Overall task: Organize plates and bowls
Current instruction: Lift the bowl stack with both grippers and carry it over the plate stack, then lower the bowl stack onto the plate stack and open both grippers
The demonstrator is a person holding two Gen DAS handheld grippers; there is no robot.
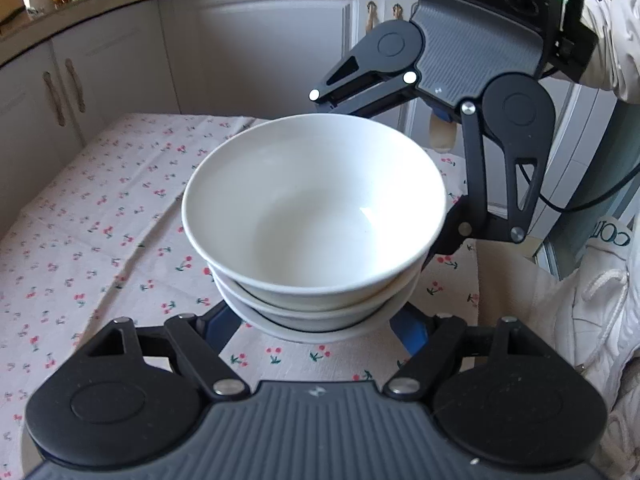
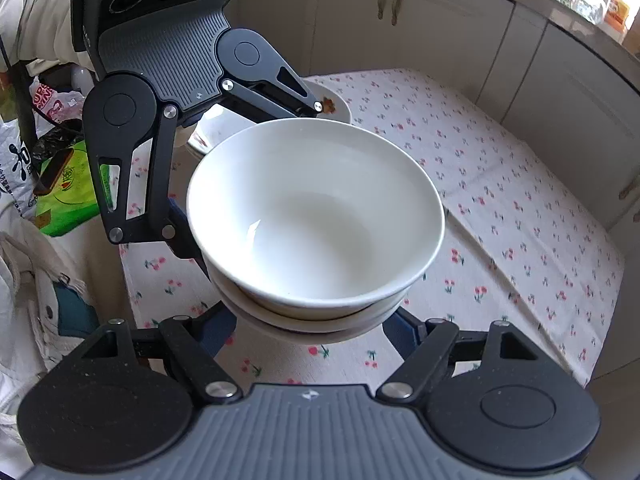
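Observation:
A stack of three nested white bowls (image 1: 314, 216) hangs just above the cherry-print tablecloth (image 1: 100, 216). My left gripper (image 1: 316, 326) is shut on the lowest bowl from the near side, its blue fingers (image 1: 412, 334) pressed against the bowl's wall. From the opposite side my right gripper (image 2: 310, 330) is shut on the same stack (image 2: 316, 216), with its blue fingers (image 2: 216, 334) at the base. Each view shows the other gripper's body behind the bowls. The top bowl is empty.
Behind the left gripper, white dishes (image 2: 216, 128) sit on the table, one with a brown mark on its rim (image 2: 328, 105). Grey cabinets (image 1: 260, 52) line the far side. Bags (image 2: 60, 176) lie off the table's edge. A person's white sleeve (image 1: 612, 40) is at the right.

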